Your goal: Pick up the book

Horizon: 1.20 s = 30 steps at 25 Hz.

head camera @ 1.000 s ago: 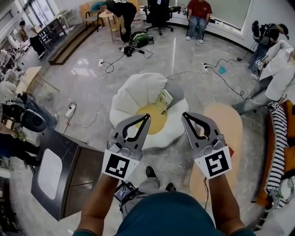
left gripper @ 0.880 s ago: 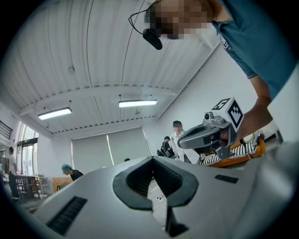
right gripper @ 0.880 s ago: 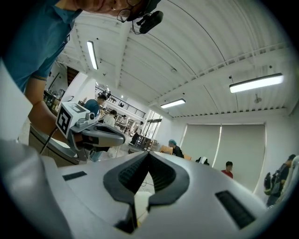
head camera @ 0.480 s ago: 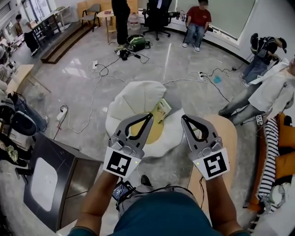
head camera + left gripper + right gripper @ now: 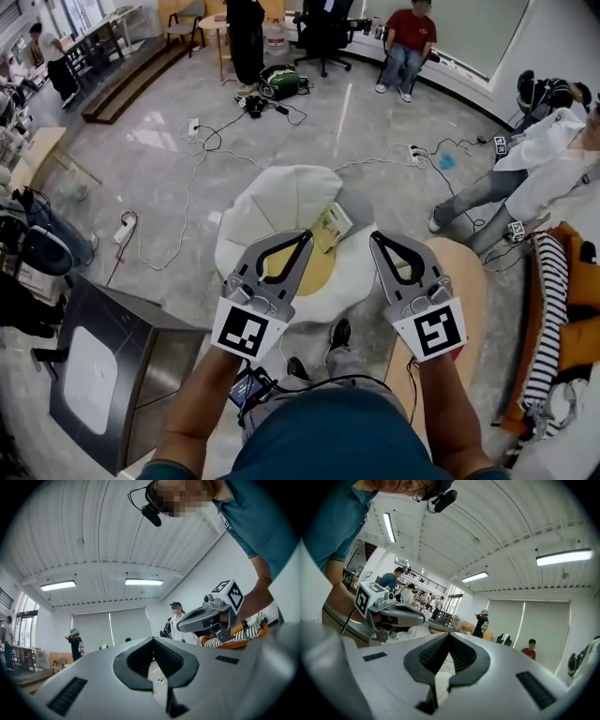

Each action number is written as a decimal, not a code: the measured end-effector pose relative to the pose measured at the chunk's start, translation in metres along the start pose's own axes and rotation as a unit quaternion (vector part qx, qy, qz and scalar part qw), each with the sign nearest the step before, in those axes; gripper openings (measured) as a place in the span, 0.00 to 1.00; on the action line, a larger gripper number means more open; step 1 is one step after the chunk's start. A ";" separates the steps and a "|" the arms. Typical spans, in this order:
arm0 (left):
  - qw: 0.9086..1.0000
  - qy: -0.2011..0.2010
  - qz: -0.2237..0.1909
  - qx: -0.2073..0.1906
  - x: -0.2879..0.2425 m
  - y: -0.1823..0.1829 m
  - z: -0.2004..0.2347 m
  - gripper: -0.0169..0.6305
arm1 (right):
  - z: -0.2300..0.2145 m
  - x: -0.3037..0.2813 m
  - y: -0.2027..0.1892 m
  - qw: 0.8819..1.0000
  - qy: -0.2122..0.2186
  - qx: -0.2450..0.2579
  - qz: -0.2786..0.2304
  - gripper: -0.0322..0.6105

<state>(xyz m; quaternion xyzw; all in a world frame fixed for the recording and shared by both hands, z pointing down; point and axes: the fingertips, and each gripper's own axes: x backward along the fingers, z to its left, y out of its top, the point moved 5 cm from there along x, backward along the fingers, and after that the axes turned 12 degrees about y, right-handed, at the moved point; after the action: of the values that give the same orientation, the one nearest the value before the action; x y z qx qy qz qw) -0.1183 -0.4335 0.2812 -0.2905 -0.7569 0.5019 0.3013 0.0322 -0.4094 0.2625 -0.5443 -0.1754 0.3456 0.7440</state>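
The book (image 5: pixel 330 228), pale green and white, lies tilted on a white petal-shaped floor cushion (image 5: pixel 272 202) with a yellow centre. In the head view both grippers are held level above the floor, short of the cushion. My left gripper (image 5: pixel 302 236) is shut and empty, its tip just left of the book in the picture. My right gripper (image 5: pixel 377 239) is shut and empty, to the right of the book. The left gripper view shows shut jaws (image 5: pixel 152 639) and the right gripper (image 5: pixel 206 618) beside them. The right gripper view shows shut jaws (image 5: pixel 449 634) and the left gripper (image 5: pixel 393 613). The book shows in neither gripper view.
A dark cabinet (image 5: pixel 112 356) stands at the lower left. A round wooden table (image 5: pixel 469 272) is at the right, beside an orange sofa with striped cloth (image 5: pixel 553 319). Cables (image 5: pixel 187 197) trail over the grey floor. Several people sit or stand at the far side and right.
The cushion and book have come closer in the head view as both grippers moved forward together. Both jaws stayed shut. A shoe now shows below the cushion.
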 end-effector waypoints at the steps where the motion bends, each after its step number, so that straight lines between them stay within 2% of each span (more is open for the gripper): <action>1: 1.000 0.001 0.004 0.000 -0.005 -0.003 0.002 0.03 | -0.004 -0.003 -0.003 1.000 0.002 -0.002 0.000 0.07; 10: 0.999 0.004 0.037 -0.008 -0.071 -0.029 0.004 0.03 | -0.065 -0.028 -0.043 0.999 0.025 -0.021 -0.009 0.07; 22: 0.996 0.024 0.087 -0.012 -0.174 -0.067 -0.015 0.03 | -0.166 -0.048 -0.117 0.996 0.069 -0.046 -0.016 0.07; 30: 0.992 0.031 0.123 0.004 -0.208 -0.093 -0.032 0.03 | -0.198 -0.064 -0.168 0.992 0.099 -0.076 -0.002 0.07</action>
<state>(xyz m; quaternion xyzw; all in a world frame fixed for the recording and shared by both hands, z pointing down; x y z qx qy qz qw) 0.0284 -0.5996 0.3439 -0.3954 -0.7036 0.5293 0.2615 0.1681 -0.6189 0.3582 -0.6303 -0.1281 0.2744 0.7148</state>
